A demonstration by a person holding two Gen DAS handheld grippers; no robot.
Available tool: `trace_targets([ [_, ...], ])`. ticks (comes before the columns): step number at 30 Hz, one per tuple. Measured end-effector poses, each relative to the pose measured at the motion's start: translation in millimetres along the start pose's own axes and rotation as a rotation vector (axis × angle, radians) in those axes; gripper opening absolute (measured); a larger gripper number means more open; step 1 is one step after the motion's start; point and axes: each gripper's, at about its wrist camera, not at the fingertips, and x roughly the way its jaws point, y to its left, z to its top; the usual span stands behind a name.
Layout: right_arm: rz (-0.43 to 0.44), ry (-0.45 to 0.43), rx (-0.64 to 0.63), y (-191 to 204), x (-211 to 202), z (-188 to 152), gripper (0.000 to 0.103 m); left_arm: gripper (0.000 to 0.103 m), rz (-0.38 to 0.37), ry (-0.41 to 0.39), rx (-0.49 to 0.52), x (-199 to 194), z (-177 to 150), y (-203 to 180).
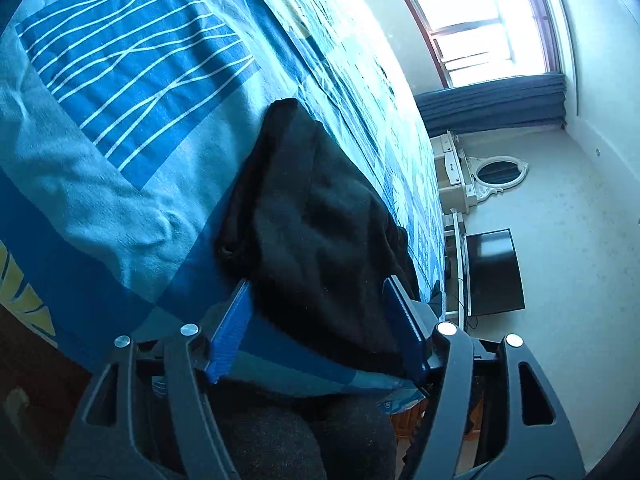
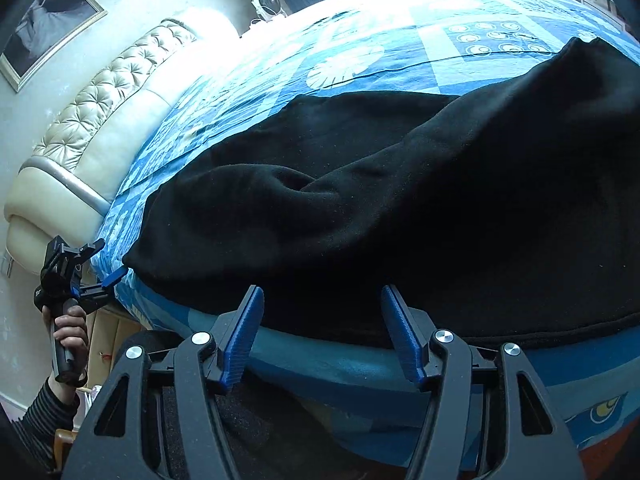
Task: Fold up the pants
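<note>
While the black pants (image 2: 400,208) lie spread along the near edge of the bed (image 2: 360,68), both of your grippers sit at that edge with their jaws apart. In the right wrist view, your right gripper (image 2: 322,300) has its two blue fingers (image 2: 244,332) standing wide open, their tips at the hem of the dark fabric just above the blue side of the mattress; nothing is pinched between them. The cloth rises in a soft ridge running from the middle toward the upper right, with a shallow hollow near the centre. Far to the left in that same view you can see your left hand (image 2: 72,328) wrapped round the handle of the left gripper (image 2: 114,276), whose blue fingertip touches the far left corner of the pants.

From the left wrist view, your left gripper (image 1: 316,284) also has its jaws spread wide, one finger on each side of the end of the pants (image 1: 320,232). The fabric lies between the fingers, but they are not closed on it. Here the pants look like a narrow, already doubled strip stretching away along the bed's edge over the blue patterned cover (image 1: 120,100).

Beyond the bed you can make out a cream tufted headboard (image 2: 100,108), a framed picture (image 2: 48,20) on the wall, a bright window (image 1: 488,20) with a dark blue curtain (image 1: 492,108), an oval mirror (image 1: 500,170) and a dark screen (image 1: 496,272).
</note>
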Motion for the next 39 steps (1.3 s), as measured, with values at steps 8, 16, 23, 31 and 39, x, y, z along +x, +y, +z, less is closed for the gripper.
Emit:
trace_targets([
  [8, 0.021, -0.008, 0.023, 0, 1, 2, 0.061, 0.065, 0.071, -0.030, 0.030, 9, -3, -16],
  [16, 0.074, -0.032, 0.110, -11, -3, 8, 0.062, 0.061, 0.170, -0.025, 0.061, 30, -1, -21],
  [23, 0.084, -0.106, 0.335, -42, -5, 26, 0.061, 0.015, 0.359, -0.003, 0.138, 44, 9, -32],
  [31, 0.102, -0.126, 0.365, -40, -21, 18, 0.009, 0.010, 0.391, -0.015, 0.148, 37, 19, -40],
  [39, 0.126, -0.028, 0.443, -57, -4, -26, 0.009, 0.010, 0.361, -0.002, 0.137, 39, 19, -15],
])
